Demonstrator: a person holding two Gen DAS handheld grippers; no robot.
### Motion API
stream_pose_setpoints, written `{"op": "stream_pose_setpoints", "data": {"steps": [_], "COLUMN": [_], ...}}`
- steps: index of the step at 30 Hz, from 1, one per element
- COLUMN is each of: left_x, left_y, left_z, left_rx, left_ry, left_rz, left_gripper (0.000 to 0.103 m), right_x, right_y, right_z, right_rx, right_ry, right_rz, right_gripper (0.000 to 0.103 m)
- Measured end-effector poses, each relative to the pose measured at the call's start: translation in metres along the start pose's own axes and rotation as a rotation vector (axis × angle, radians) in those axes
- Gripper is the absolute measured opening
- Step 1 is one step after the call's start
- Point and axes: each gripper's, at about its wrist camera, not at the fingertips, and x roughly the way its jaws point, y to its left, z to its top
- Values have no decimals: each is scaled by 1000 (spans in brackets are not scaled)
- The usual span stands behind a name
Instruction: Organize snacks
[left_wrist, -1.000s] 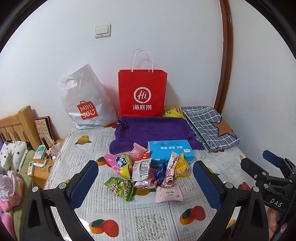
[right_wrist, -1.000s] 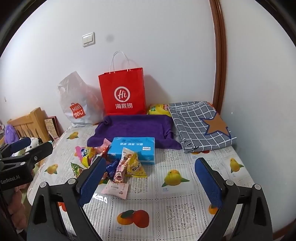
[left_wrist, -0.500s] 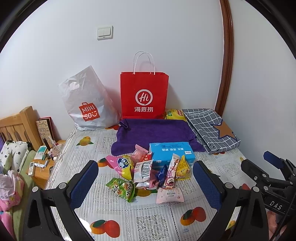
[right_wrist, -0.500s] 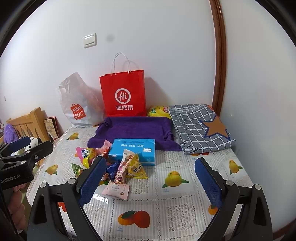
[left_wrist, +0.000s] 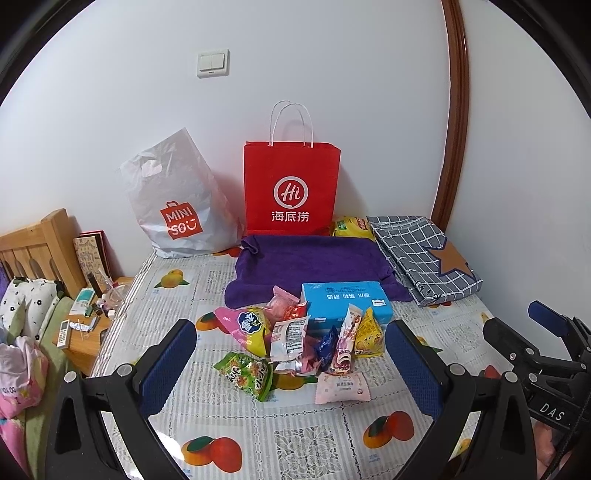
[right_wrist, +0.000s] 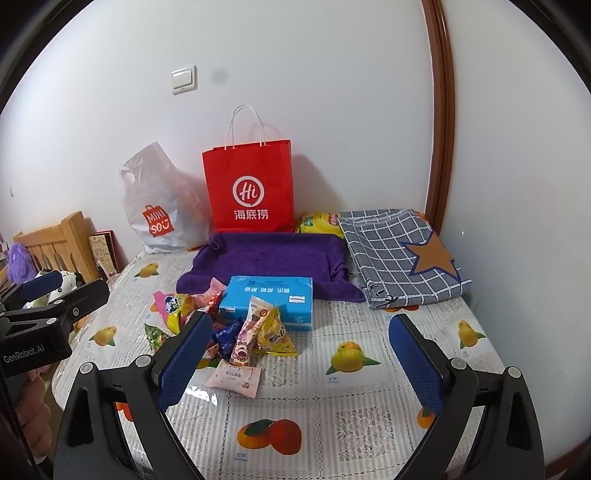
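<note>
Both the left gripper (left_wrist: 290, 360) and right gripper (right_wrist: 297, 350) hang wide apart and empty above the snack pile (left_wrist: 295, 338), probably choosing a first packet.

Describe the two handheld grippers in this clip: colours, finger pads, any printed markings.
Both are matte black plastic frames with silver screws. The left gripper and right gripper each carry two fingers faced with blue, dimpled pads. Seen from the opposite camera, the left body reads "GenRobot.AI" in white; the right body shows "DAS". No sleeves are visible.
</note>
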Motion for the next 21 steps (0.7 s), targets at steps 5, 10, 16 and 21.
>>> {"op": "stream_pose_setpoints", "data": {"steps": [5, 10, 16, 21], "left_x": [2, 1, 0, 0], "left_y": [0, 2, 2, 3], "left_z": [1, 1, 0, 0], "left_rx": [-1, -3, -5, -6], "left_ry": [3, -1, -2, -6], "left_rz": [2, 2, 0, -3], "left_gripper": [102, 102, 102, 102], "right_x": [-2, -1, -2, -3], "right_y": [2, 4, 4, 3], "right_z": [0, -1, -3, -2], "right_rx": [-5, -8, -6, -4], "right_ry": [-11, -10, -6, -8], "right_rz": [-9, -5, -3, -5], "right_gripper": [96, 96, 96, 96]}}
